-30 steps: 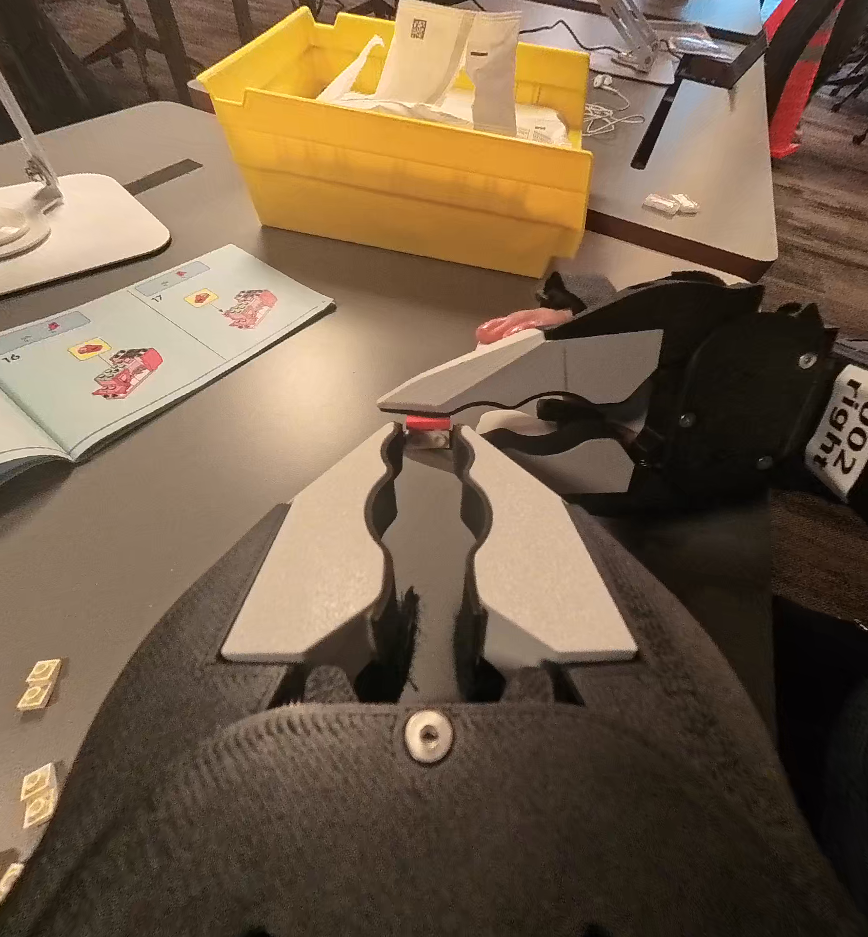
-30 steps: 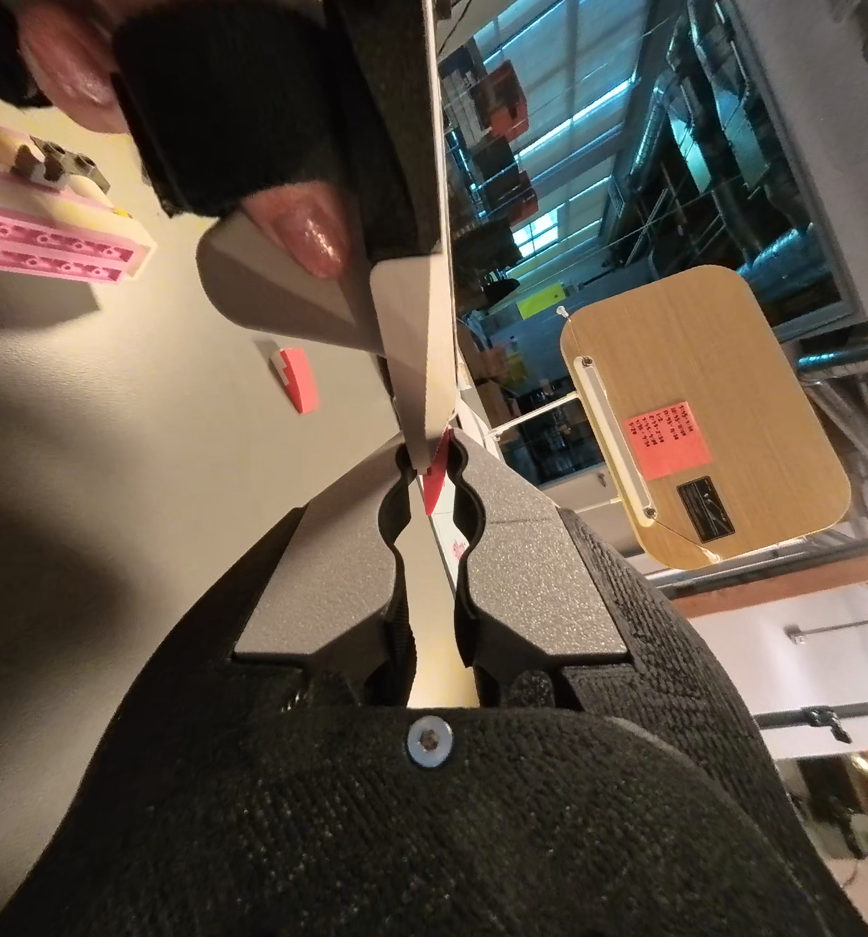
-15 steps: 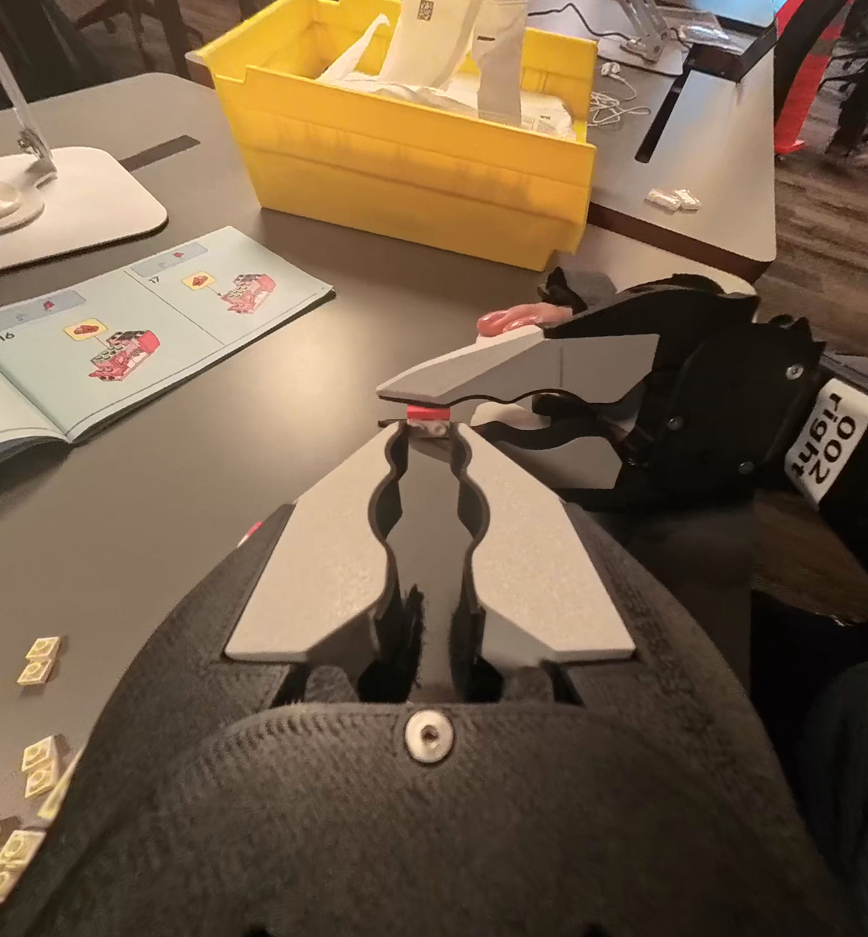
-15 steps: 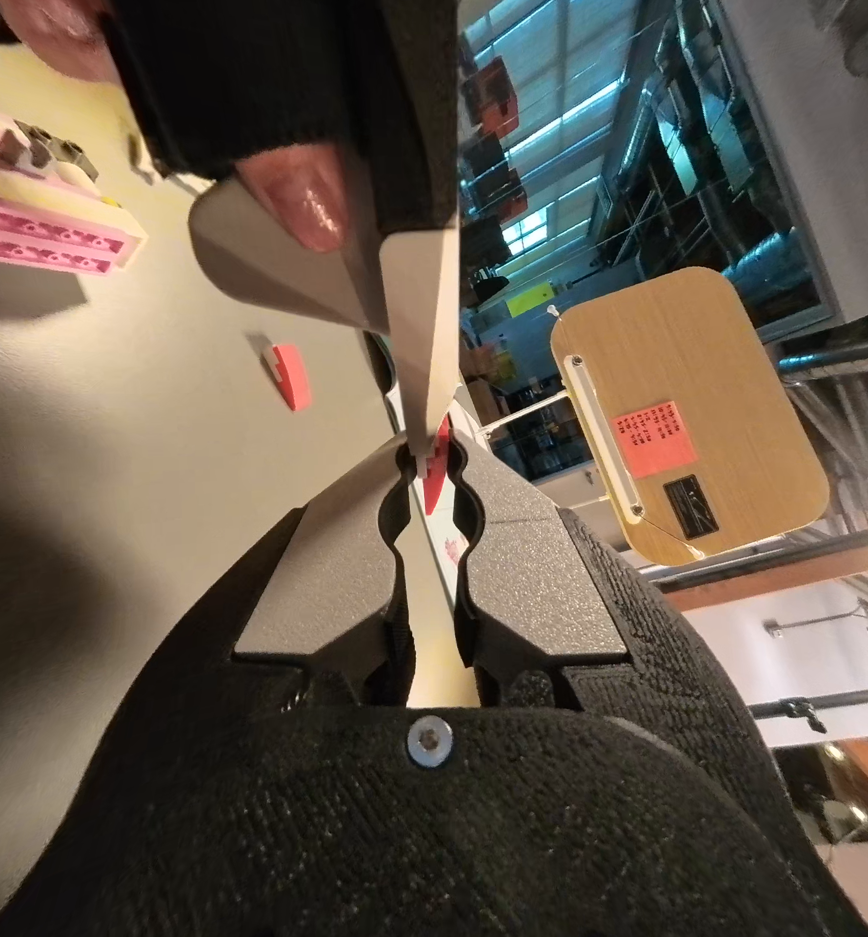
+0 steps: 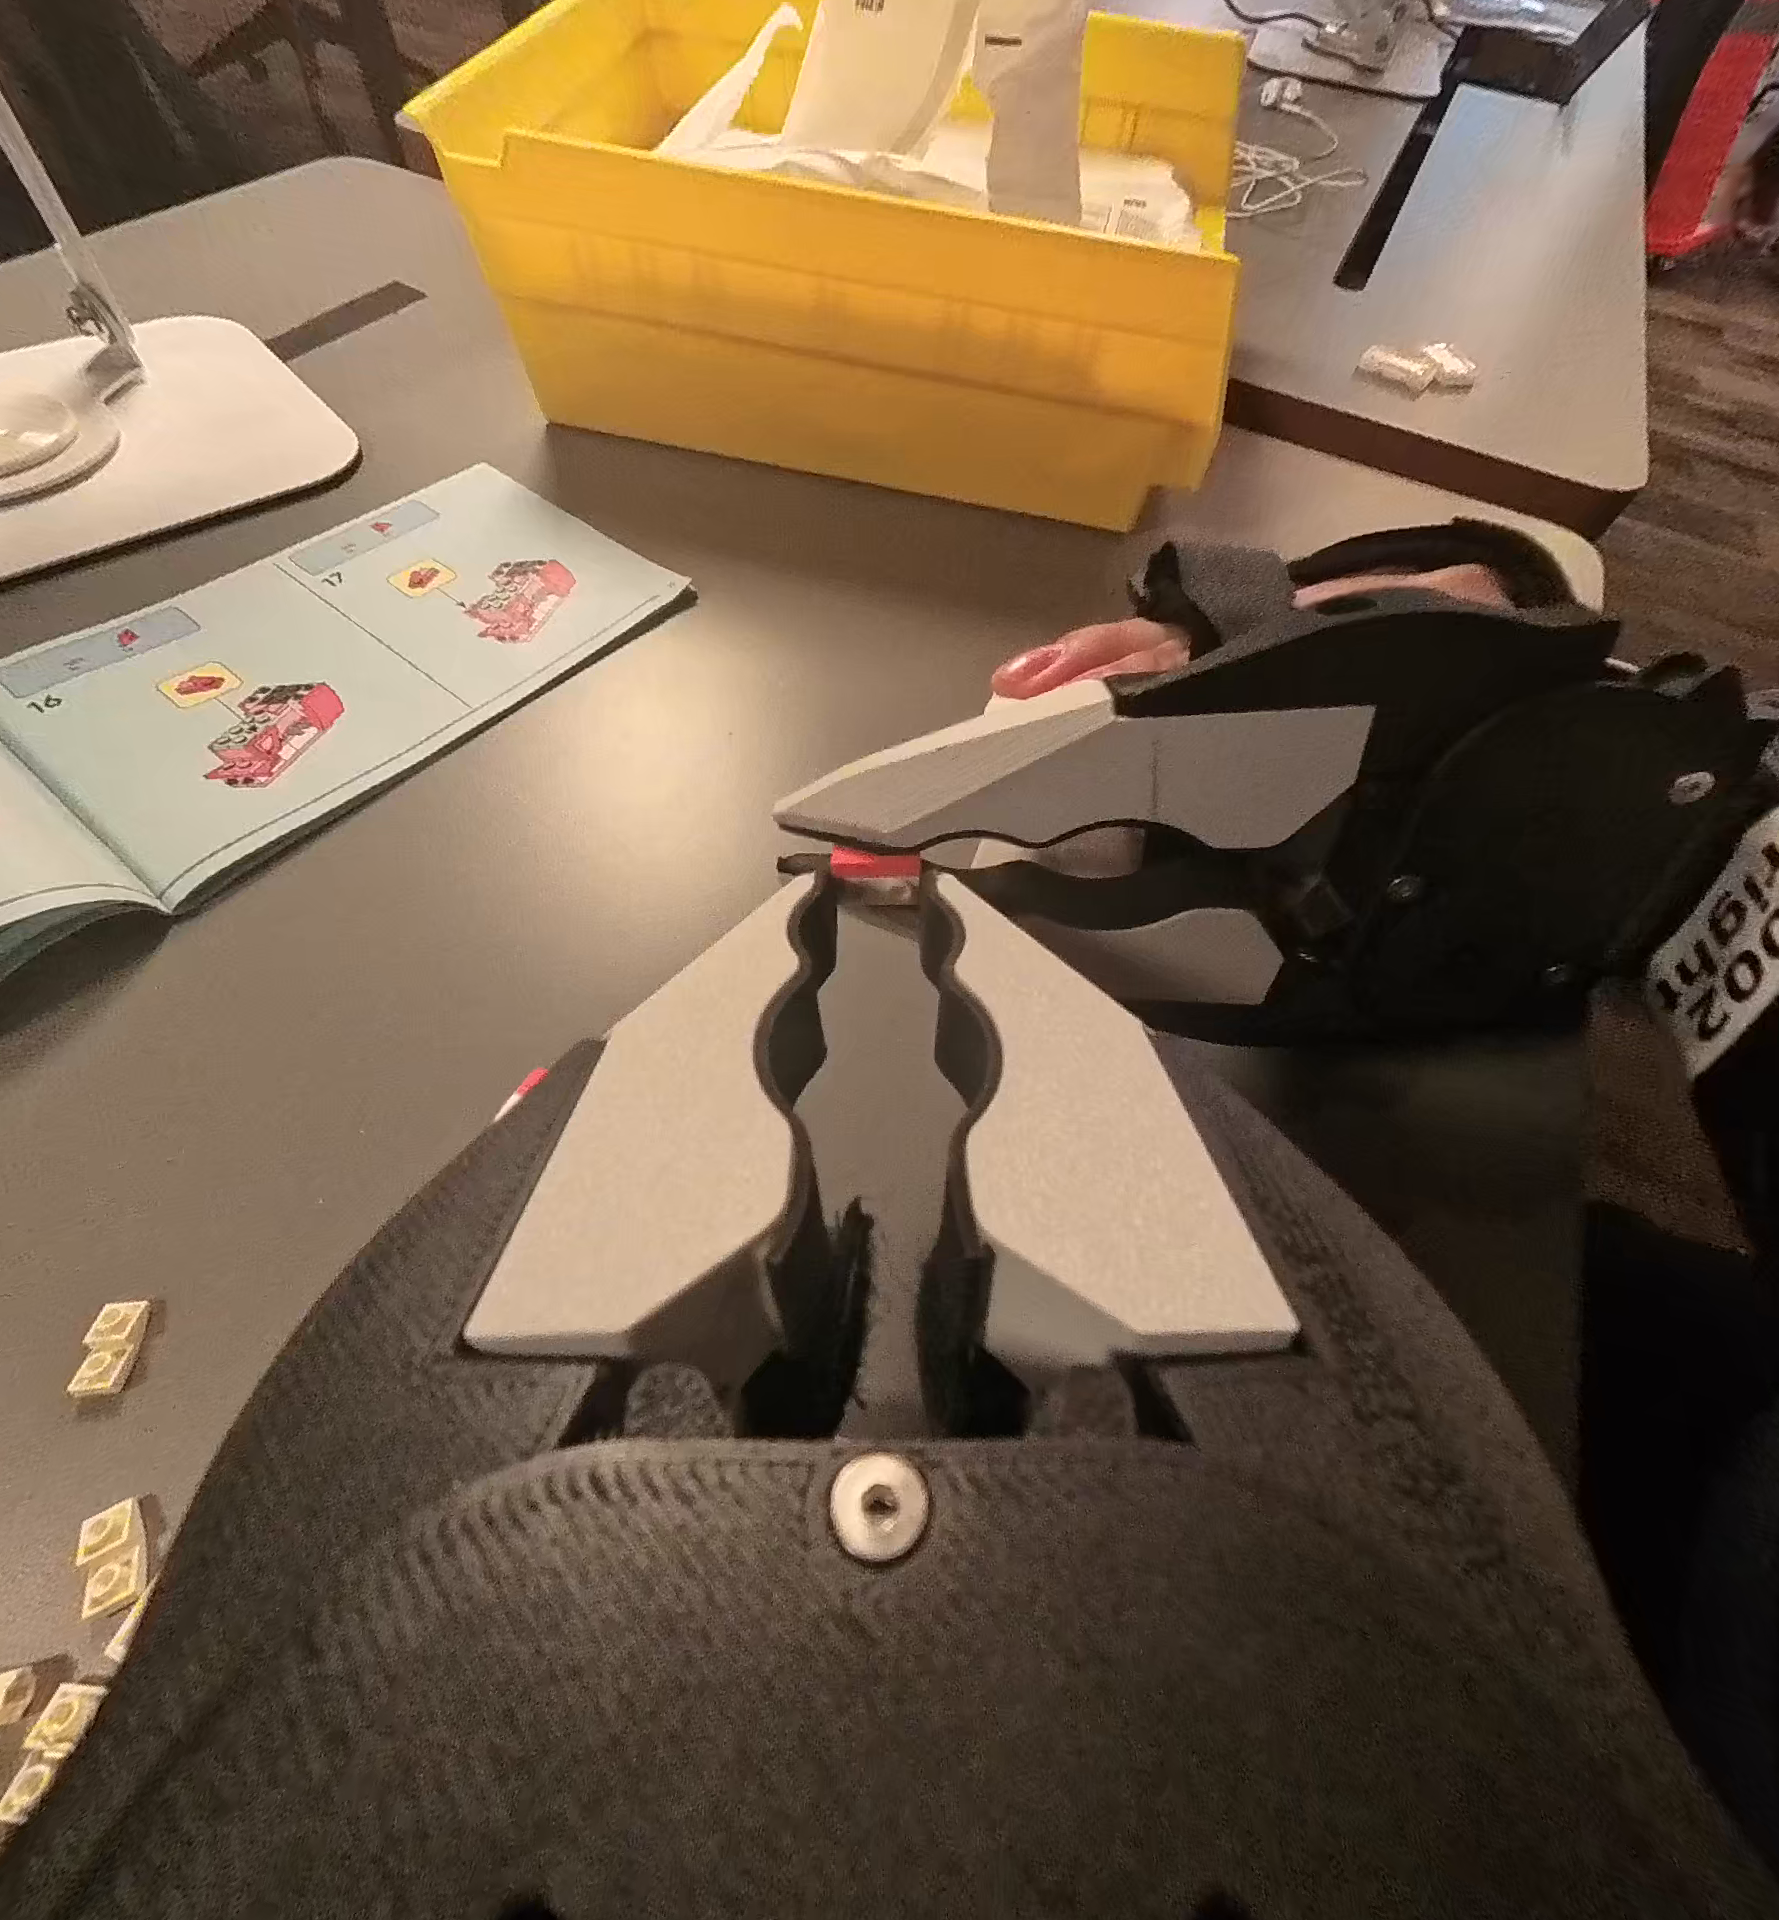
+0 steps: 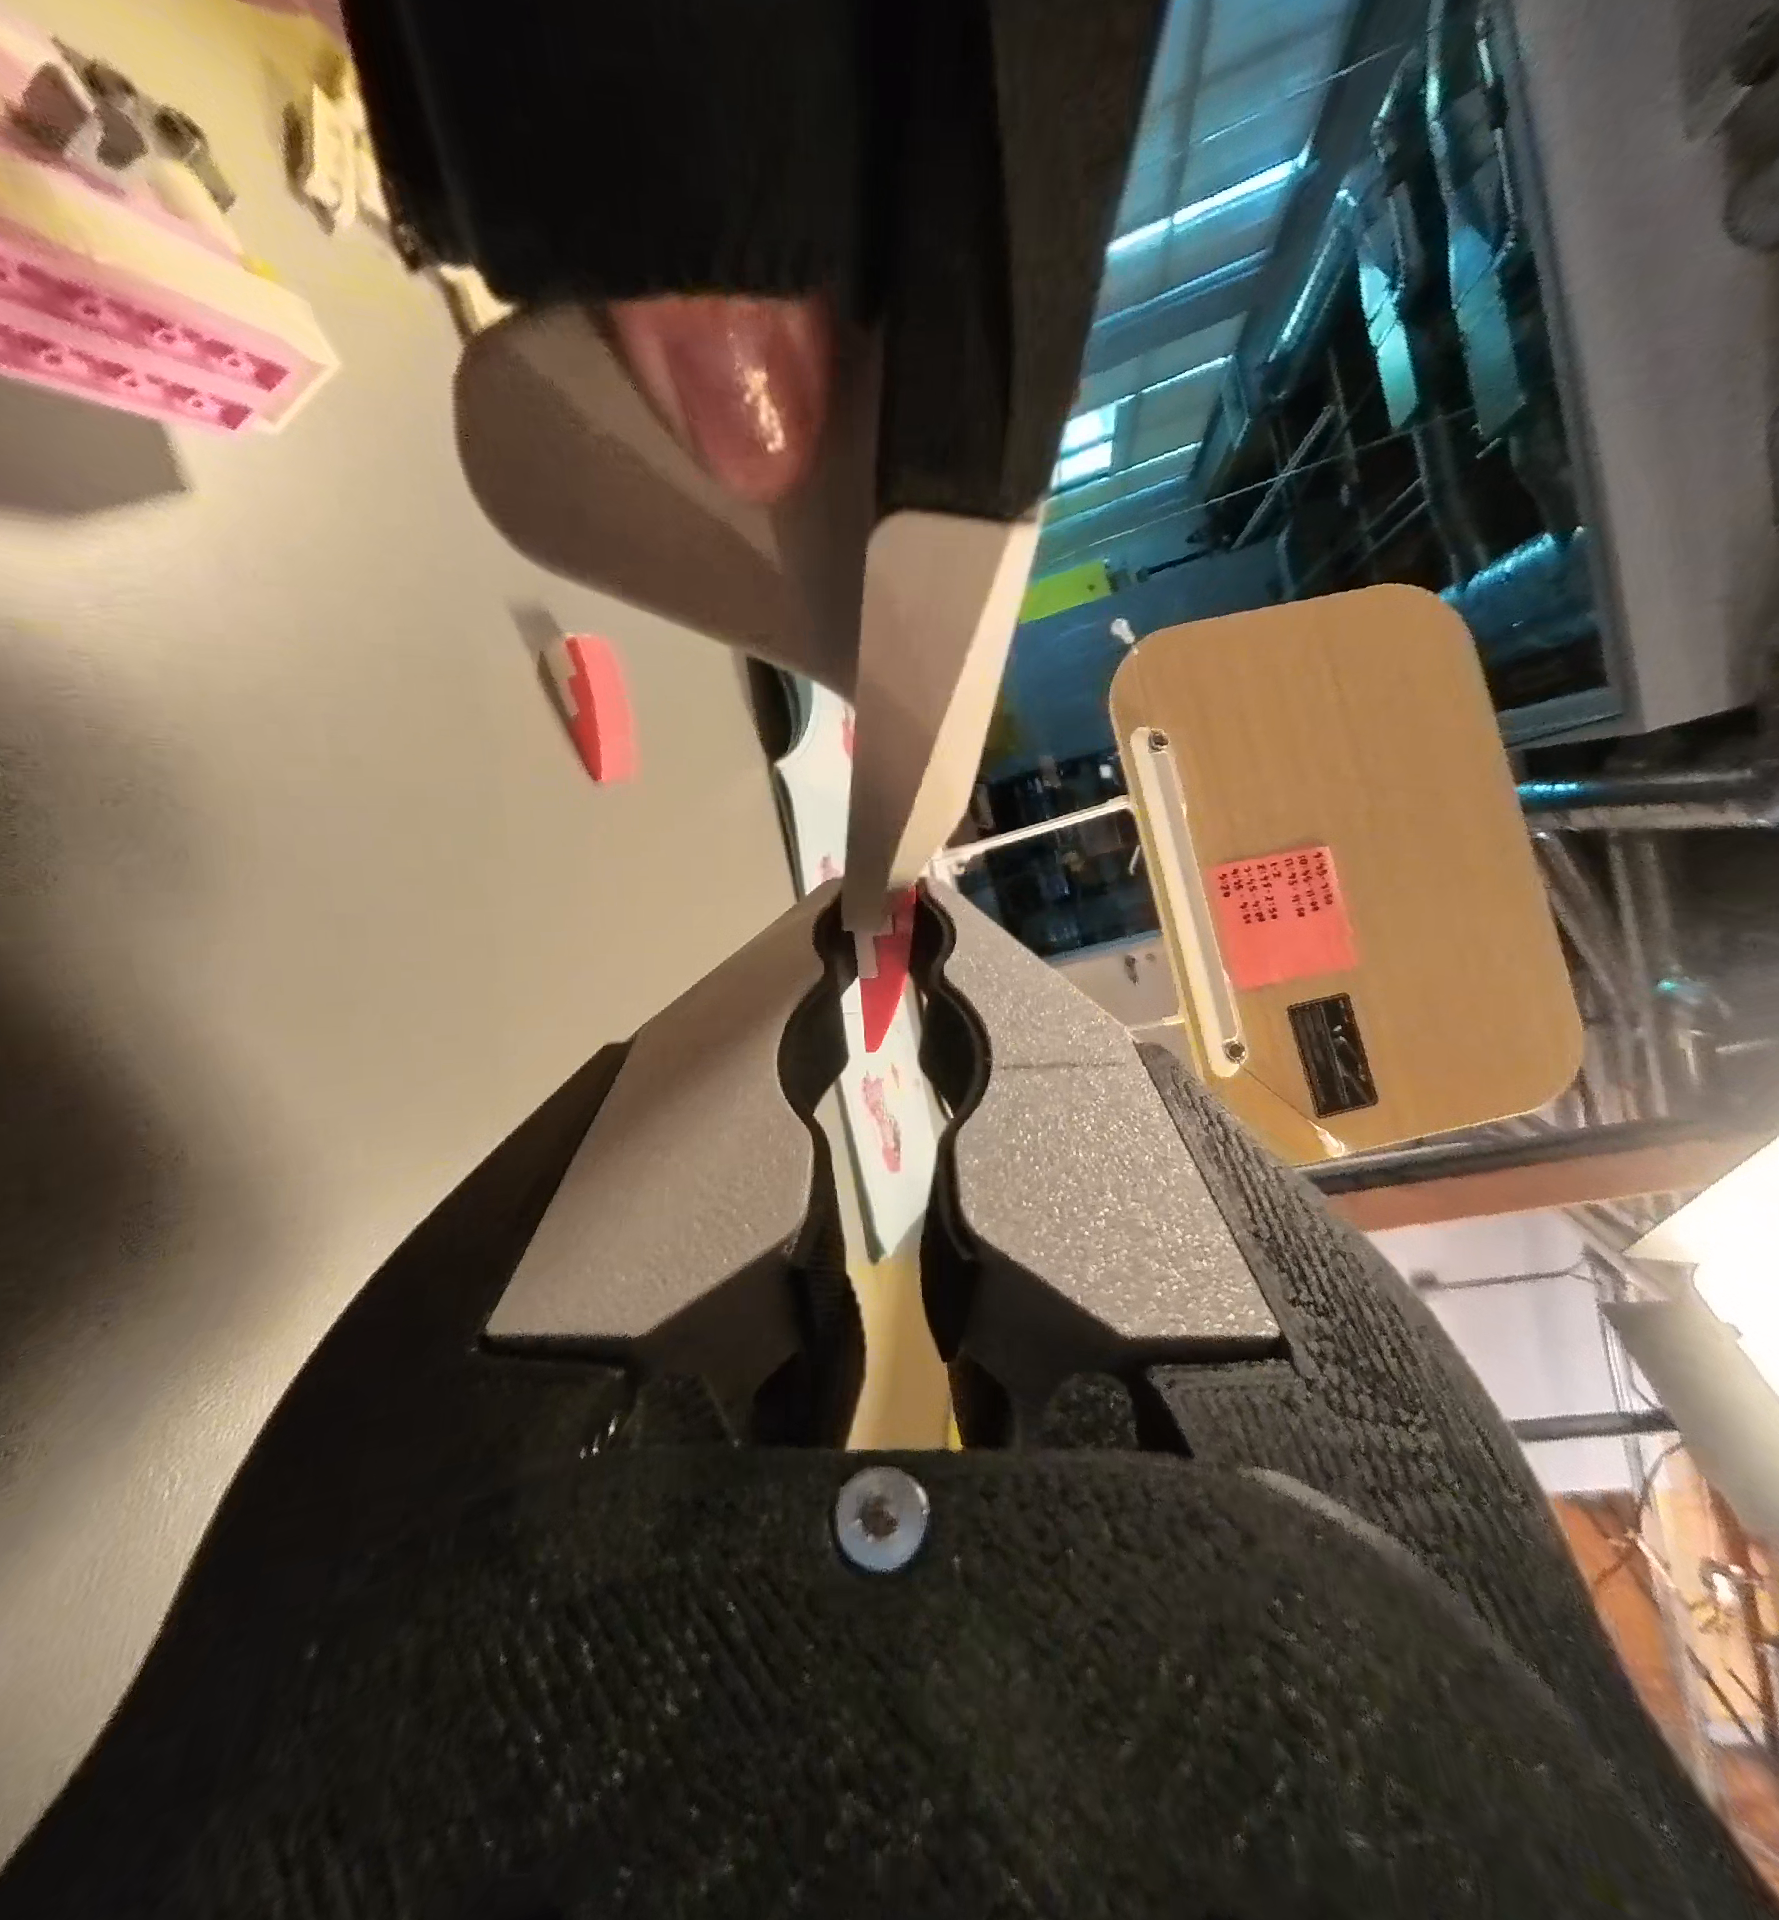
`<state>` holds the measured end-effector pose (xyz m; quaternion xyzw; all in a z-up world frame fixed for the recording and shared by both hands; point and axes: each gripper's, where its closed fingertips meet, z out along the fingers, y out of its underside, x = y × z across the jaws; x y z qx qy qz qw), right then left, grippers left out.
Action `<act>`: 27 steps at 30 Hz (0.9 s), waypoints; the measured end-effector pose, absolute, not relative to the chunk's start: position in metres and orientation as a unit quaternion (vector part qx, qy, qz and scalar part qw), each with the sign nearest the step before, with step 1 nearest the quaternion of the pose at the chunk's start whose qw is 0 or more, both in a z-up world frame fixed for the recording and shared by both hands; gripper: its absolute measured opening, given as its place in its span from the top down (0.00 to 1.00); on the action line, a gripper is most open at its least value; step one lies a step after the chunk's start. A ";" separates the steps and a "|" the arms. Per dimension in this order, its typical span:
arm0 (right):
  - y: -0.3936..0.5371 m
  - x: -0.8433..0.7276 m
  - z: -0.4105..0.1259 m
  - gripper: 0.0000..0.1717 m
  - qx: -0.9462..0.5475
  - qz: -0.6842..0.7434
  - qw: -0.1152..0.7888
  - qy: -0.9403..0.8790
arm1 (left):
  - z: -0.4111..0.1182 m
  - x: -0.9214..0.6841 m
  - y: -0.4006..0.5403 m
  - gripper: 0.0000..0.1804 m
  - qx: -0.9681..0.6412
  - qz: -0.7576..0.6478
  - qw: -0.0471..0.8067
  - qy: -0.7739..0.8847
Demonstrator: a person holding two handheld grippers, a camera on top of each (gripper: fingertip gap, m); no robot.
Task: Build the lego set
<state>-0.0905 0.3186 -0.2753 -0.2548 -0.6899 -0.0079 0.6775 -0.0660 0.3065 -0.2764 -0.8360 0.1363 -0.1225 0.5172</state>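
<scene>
where the two grippers meet above the dark table (image 5: 365, 1039), the left gripper (image 5: 869, 883) pinches a small red-and-white brick piece (image 5: 869, 871) by its sides, pads pressed on it. the right gripper (image 6: 880, 920) comes in from the side, clamped on the same piece top and bottom. a second red piece (image 6: 599, 707) lies on the table; an open instruction booklet (image 5: 241, 686) and a yellow bin (image 5: 843, 312) sit beyond, small tan plates (image 5: 111, 1361) at the left.
</scene>
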 end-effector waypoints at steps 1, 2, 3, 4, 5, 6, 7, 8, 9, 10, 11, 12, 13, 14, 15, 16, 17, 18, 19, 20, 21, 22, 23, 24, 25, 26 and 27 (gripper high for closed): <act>0.319 -0.091 -0.277 0.97 -0.257 -0.006 0.674 -0.692 | -0.277 -0.066 0.307 0.92 -0.837 -0.121 0.516 0.136; 0.319 -0.091 -0.276 0.97 -0.260 0.000 0.674 -0.691 | -0.277 -0.067 0.307 0.92 -0.836 -0.123 0.518 0.134; 0.319 -0.092 -0.274 0.96 -0.262 0.009 0.678 -0.686 | -0.274 -0.067 0.307 0.92 -0.833 -0.127 0.522 0.132; 0.319 -0.093 -0.273 0.96 -0.272 0.028 0.679 -0.681 | -0.274 -0.068 0.307 0.92 -0.833 -0.129 0.522 0.130; 0.319 -0.094 -0.274 0.96 -0.290 0.057 0.674 -0.677 | -0.274 -0.069 0.308 0.92 -0.833 -0.133 0.522 0.126; 0.319 -0.095 -0.274 0.96 -0.305 0.083 0.669 -0.673 | -0.273 -0.069 0.308 0.92 -0.832 -0.140 0.523 0.122; 0.318 -0.095 -0.274 0.95 -0.314 0.102 0.666 -0.669 | -0.272 -0.069 0.307 0.92 -0.830 -0.151 0.524 0.118; 0.319 -0.096 -0.274 0.93 -0.323 0.114 0.660 -0.668 | -0.270 -0.071 0.307 0.92 -0.828 -0.157 0.526 0.113; 0.321 -0.096 -0.276 0.85 -0.333 0.121 0.653 -0.669 | -0.270 -0.074 0.307 0.92 -0.828 -0.159 0.527 0.109; 0.323 -0.096 -0.278 0.82 -0.340 0.126 0.649 -0.669 | -0.270 -0.076 0.307 0.92 -0.828 -0.162 0.527 0.105; 0.324 -0.095 -0.277 0.81 -0.342 0.132 0.648 -0.667 | -0.269 -0.078 0.306 0.92 -0.828 -0.170 0.525 0.100; 0.324 -0.094 -0.275 0.82 -0.340 0.136 0.652 -0.664 | -0.270 -0.079 0.305 0.92 -0.828 -0.179 0.523 0.097; 0.323 -0.094 -0.273 0.84 -0.337 0.141 0.656 -0.660 | -0.270 -0.079 0.305 0.92 -0.828 -0.188 0.520 0.094; 0.322 -0.093 -0.271 0.87 -0.332 0.142 0.660 -0.659 | -0.270 -0.079 0.304 0.92 -0.827 -0.198 0.518 0.091; 0.321 -0.093 -0.271 0.89 -0.326 0.139 0.663 -0.660 | -0.270 -0.078 0.304 0.92 -0.826 -0.207 0.516 0.090; 0.319 -0.093 -0.271 0.93 -0.315 0.131 0.666 -0.663 | -0.269 -0.078 0.304 0.92 -0.823 -0.216 0.518 0.088; 0.318 -0.093 -0.271 0.97 -0.304 0.120 0.671 -0.666 | -0.268 -0.078 0.303 0.92 -0.822 -0.220 0.518 0.087; 0.317 -0.092 -0.271 0.97 -0.297 0.108 0.673 -0.669 | -0.267 -0.078 0.303 0.92 -0.821 -0.221 0.518 0.090; 0.317 -0.092 -0.271 0.97 -0.298 0.107 0.669 -0.672 | -0.267 -0.077 0.302 0.92 -0.820 -0.222 0.519 0.091; 0.317 -0.092 -0.271 0.97 -0.302 0.115 0.665 -0.673 | -0.266 -0.077 0.302 0.92 -0.820 -0.221 0.520 0.093; 0.316 -0.092 -0.271 0.97 -0.305 0.121 0.663 -0.673 | -0.266 -0.077 0.302 0.92 -0.820 -0.218 0.520 0.095; 0.316 -0.092 -0.272 0.97 -0.308 0.127 0.661 -0.672 | -0.267 -0.078 0.302 0.92 -0.822 -0.213 0.519 0.098; 0.316 -0.094 -0.274 0.97 -0.317 0.138 0.655 -0.672 | -0.269 -0.079 0.302 0.92 -0.825 -0.205 0.517 0.100; 0.316 -0.095 -0.276 0.97 -0.328 0.154 0.644 -0.674 | -0.270 -0.080 0.302 0.92 -0.827 -0.197 0.517 0.103; 0.315 -0.096 -0.277 0.97 -0.332 0.165 0.639 -0.674 | -0.271 -0.081 0.303 0.92 -0.828 -0.190 0.517 0.106; 0.316 -0.095 -0.277 0.95 -0.332 0.171 0.640 -0.671 | -0.271 -0.083 0.303 0.92 -0.828 -0.178 0.520 0.109; 0.318 -0.095 -0.275 0.89 -0.334 0.180 0.640 -0.669 | -0.270 -0.087 0.303 0.92 -0.829 -0.160 0.523 0.116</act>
